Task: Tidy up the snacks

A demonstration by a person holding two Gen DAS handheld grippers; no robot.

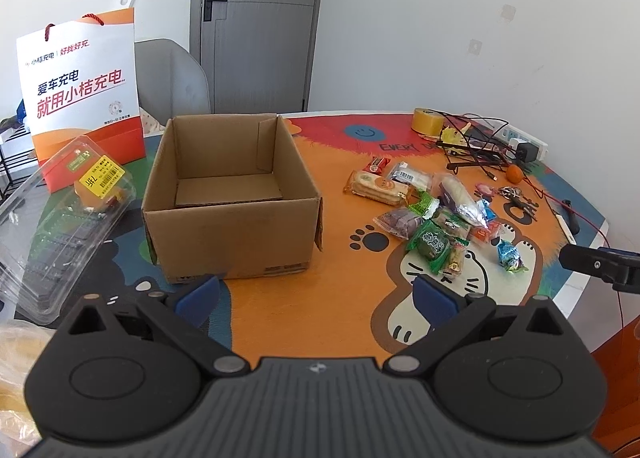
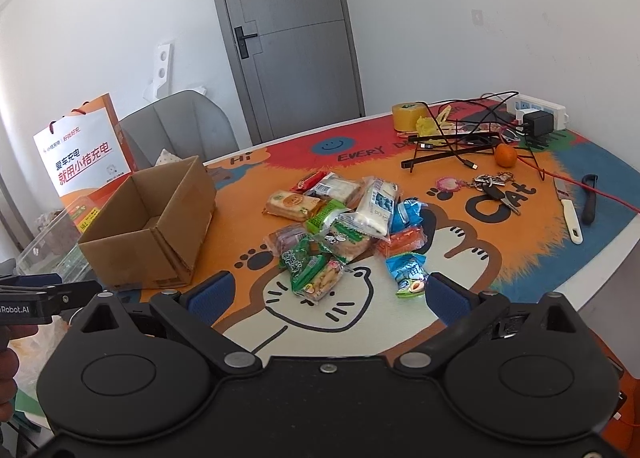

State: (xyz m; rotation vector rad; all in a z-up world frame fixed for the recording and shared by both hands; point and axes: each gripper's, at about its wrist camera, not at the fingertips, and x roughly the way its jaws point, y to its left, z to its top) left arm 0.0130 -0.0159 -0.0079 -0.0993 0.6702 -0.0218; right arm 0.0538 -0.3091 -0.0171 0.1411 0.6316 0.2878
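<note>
My left gripper (image 1: 316, 294) wide open, empty — cardboard box (image 1: 230, 198) just ahead, my right gripper (image 2: 328, 294) spread, empty — snack pile (image 2: 344, 222) just beyond its fingertips.

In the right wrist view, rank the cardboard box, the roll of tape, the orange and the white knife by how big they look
1. cardboard box
2. white knife, long but thin
3. roll of tape
4. orange
Tape and orange sit farther back, so true sizes are unsure.
</note>
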